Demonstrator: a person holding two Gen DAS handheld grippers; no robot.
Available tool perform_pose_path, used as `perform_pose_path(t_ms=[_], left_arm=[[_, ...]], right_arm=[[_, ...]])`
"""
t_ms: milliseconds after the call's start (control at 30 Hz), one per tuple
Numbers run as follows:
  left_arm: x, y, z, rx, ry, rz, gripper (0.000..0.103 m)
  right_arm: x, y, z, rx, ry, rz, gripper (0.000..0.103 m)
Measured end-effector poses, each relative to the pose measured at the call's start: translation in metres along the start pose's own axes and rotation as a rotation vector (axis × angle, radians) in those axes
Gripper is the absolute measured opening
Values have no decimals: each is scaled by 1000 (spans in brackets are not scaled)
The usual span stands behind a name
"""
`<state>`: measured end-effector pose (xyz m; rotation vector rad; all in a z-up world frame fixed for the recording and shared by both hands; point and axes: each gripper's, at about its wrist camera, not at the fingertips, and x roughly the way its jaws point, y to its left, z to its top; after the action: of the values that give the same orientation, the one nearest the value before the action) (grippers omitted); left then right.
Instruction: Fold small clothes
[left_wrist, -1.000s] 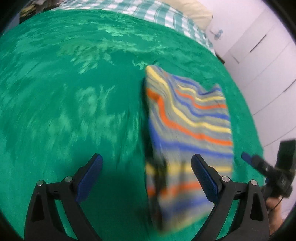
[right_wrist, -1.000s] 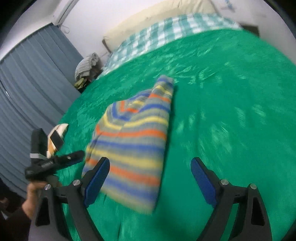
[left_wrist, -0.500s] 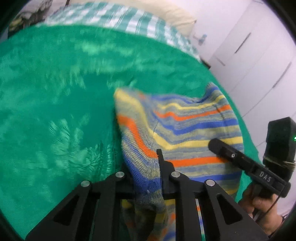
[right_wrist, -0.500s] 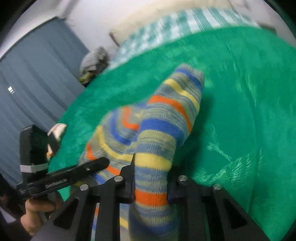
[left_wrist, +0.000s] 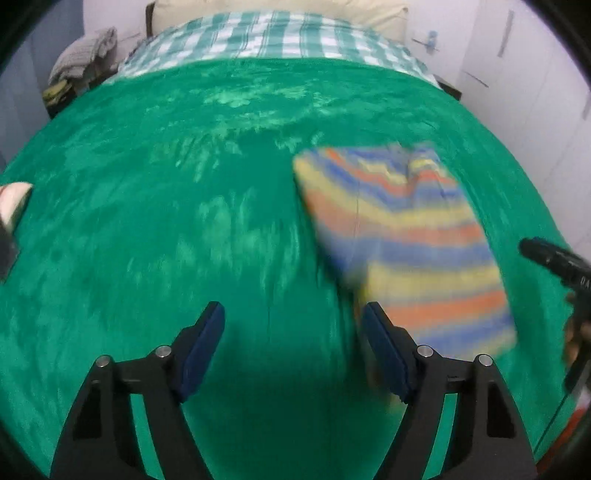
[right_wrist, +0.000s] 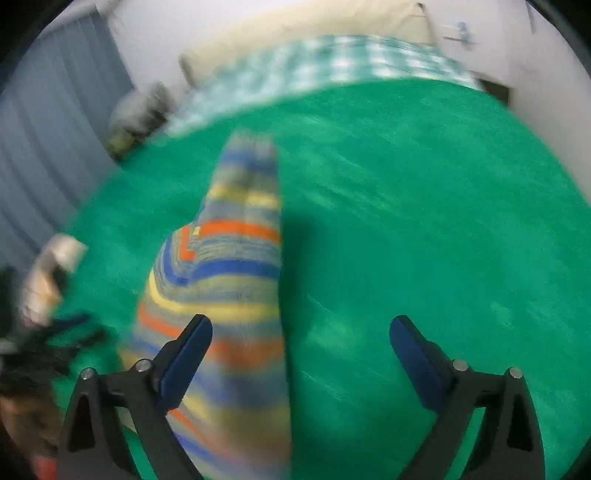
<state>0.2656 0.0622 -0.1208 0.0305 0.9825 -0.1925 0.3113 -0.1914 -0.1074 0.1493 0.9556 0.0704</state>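
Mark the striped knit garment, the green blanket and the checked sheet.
Striped knit garment (left_wrist: 413, 236): left wrist view, middle of the stripes.
Green plush blanket (left_wrist: 166, 206): left wrist view, bare patch left of the garment.
Green-and-white checked sheet (left_wrist: 273, 37): left wrist view, centre, by the pillow.

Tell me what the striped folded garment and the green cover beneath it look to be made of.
Striped folded garment: probably knitted yarn, matte; fine ribbing shows within the orange, blue and yellow bands, though blur softens it. Green cover: likely plush or velvety fleece; pale brushed patches shimmer where the pile lies differently.
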Motion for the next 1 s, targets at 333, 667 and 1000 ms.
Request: perform_pose_path(t_ms=[333, 667, 1000], left_arm=[[-139, -55, -60, 61, -230, 203, 102], [-213, -74, -84, 16, -259, 275, 102], [-260, -88, -119, -9, -175, 224, 102]], right_arm=[[-142, 56, -98, -196, -49, -42, 97], [-223, 108, -120, -234, -117, -23, 98], [-280, 122, -157, -231, -105, -41, 98]])
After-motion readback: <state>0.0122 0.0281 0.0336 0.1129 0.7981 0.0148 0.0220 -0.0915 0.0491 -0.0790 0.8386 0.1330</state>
